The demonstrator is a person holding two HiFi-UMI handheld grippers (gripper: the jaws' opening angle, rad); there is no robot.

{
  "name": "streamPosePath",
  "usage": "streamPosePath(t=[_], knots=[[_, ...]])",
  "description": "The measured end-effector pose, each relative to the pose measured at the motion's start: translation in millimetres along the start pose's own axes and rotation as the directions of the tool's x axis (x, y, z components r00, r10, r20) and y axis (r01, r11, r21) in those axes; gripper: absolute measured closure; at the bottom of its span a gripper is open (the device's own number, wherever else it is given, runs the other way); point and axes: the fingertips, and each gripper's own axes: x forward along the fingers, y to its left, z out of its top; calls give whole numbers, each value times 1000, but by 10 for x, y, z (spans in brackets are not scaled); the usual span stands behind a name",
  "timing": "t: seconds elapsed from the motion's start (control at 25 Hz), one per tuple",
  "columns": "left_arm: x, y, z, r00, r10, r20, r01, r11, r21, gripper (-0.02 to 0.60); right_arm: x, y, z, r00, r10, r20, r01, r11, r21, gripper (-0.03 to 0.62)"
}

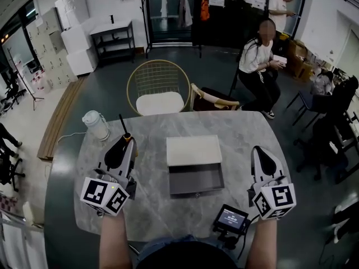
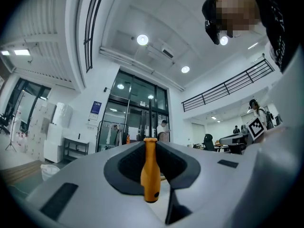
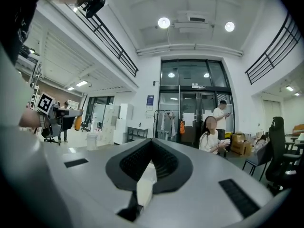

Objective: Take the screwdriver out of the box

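My left gripper (image 1: 125, 140) is shut on the screwdriver (image 1: 123, 129), to the left of the box and above the table. Its orange handle (image 2: 150, 170) is pinched between the jaws and the thin black shaft (image 2: 150, 118) sticks out past the tips. The box (image 1: 193, 149) sits mid-table: a white top with a grey drawer (image 1: 196, 179) pulled out toward me, and nothing shows inside the drawer. My right gripper (image 1: 259, 151) hovers to the right of the box, jaws together with nothing held. In the right gripper view the dark pads (image 3: 164, 163) meet at the tip.
A white jug (image 1: 96, 125) stands at the marble table's (image 1: 151, 206) far left corner. A small screen device (image 1: 231, 218) sits at the near edge, right of centre. Behind the table stand a wire chair (image 1: 159, 86) and a seated person (image 1: 257, 66).
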Motion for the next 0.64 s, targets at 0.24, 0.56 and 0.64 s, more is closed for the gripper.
streamPosePath(t=[0.24,0.56,0.64], knots=[[79,-37,-29,1000,-28,1,28,1000,-6,503,-13,21,-40,1000,-8,-25,7,1000,-24,569],[123,-89,-90,999,-49,-9,49,999,-8,503,-5,14,-56,999,-10,-39,8,999,-35,569],[123,-87,-89,999,-47,-10,47,999,-13,503,4,36,-61,999,-8,-40,6,1000,-28,569]])
